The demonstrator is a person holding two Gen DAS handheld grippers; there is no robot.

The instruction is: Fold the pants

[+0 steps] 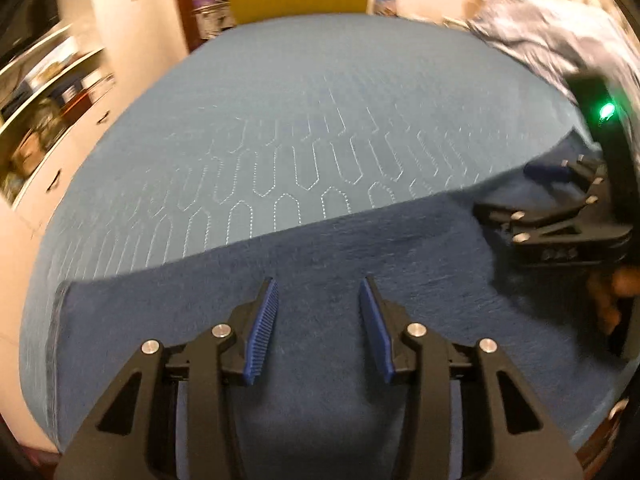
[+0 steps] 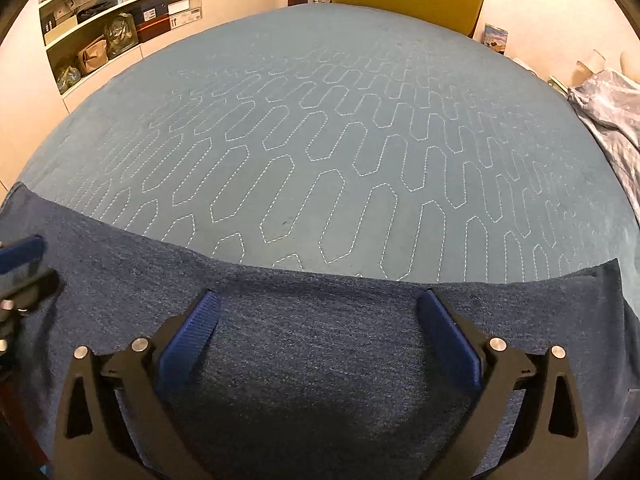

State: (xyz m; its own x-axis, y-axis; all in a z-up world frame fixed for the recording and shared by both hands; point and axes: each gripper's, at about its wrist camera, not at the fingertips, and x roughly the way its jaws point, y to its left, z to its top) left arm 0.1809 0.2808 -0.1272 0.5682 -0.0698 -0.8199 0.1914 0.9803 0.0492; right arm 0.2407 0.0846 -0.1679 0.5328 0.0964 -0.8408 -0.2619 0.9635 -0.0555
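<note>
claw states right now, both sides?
Left claw: open, holding nothing, above the dark blue pants.
Right claw: open wide, holding nothing, also over the pants.

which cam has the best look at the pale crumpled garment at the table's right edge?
Right wrist: the pale garment is sharp there, folds visible, though the frame edge cuts it. Left wrist shows it at top right, motion-blurred and partly behind the right claw.

Both wrist views look low across the quilted blanket (image 1: 320, 120).
</note>
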